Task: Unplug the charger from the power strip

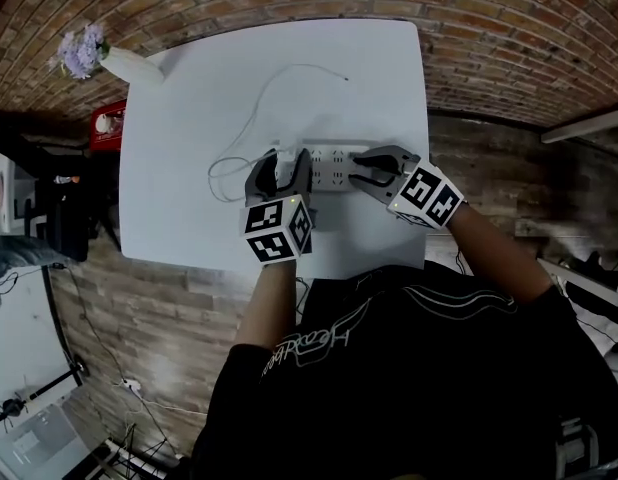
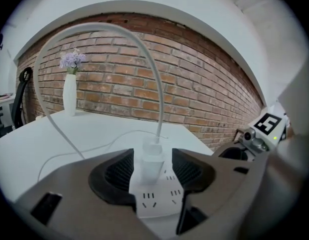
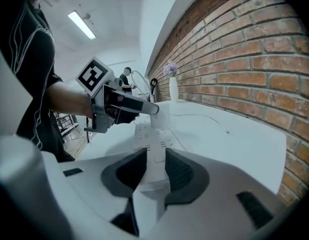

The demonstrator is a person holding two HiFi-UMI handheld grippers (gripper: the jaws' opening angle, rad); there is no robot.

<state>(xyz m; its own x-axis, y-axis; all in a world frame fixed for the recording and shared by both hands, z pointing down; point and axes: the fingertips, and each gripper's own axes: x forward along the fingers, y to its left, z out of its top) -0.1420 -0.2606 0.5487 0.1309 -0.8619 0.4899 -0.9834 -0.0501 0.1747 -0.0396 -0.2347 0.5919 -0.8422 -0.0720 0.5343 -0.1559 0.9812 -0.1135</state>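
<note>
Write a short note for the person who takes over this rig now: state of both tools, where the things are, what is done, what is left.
Tools: the left tool is open, its jaws on either side of the small white plastic charger, pads not touching it. The right tool is shut on the end of the long white power strip.
Things: the strip lies on the white table; the charger stands plugged into it, its white cable arching up.
Done: both tools placed.
Left: close the left tool on the charger and pull it out.
</note>
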